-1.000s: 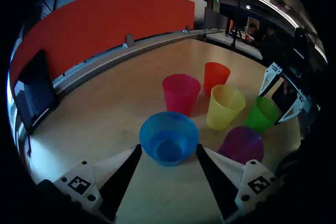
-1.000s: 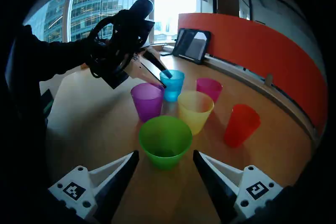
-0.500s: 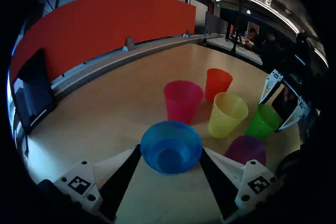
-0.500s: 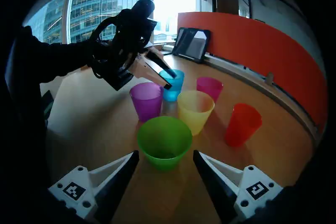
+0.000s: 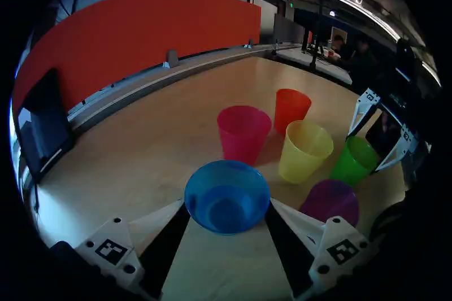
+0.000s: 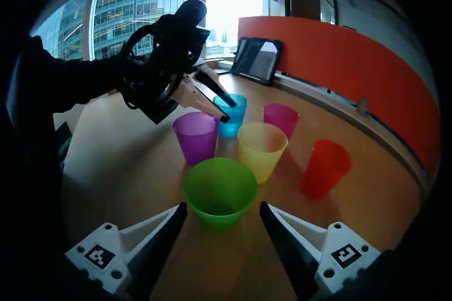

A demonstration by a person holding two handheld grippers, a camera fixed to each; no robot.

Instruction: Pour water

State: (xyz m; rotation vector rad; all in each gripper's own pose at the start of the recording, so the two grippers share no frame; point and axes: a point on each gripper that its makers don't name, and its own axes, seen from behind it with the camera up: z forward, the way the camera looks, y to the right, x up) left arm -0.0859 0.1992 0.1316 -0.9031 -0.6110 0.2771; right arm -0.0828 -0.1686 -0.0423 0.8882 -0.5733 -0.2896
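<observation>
Clamping the blue cup [image 5: 227, 196], left tool [image 5: 226, 208] presses both sides; right tool [image 6: 221, 205] stands spread around green cup [image 6: 220, 188].

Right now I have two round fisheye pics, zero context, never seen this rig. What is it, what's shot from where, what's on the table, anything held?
No robot: a person holds hand tongs in each hand, each carrying a camera that looks along its fingers. The left gripper view looks past the left tongs, which flank the blue cup; whether they squeeze it, I can't tell. The right gripper view looks past the right tongs, open, with the green cup just ahead; it also shows the left tongs across the wooden table. A purple cup, yellow cup, pink cup and red cup stand there too.
</observation>
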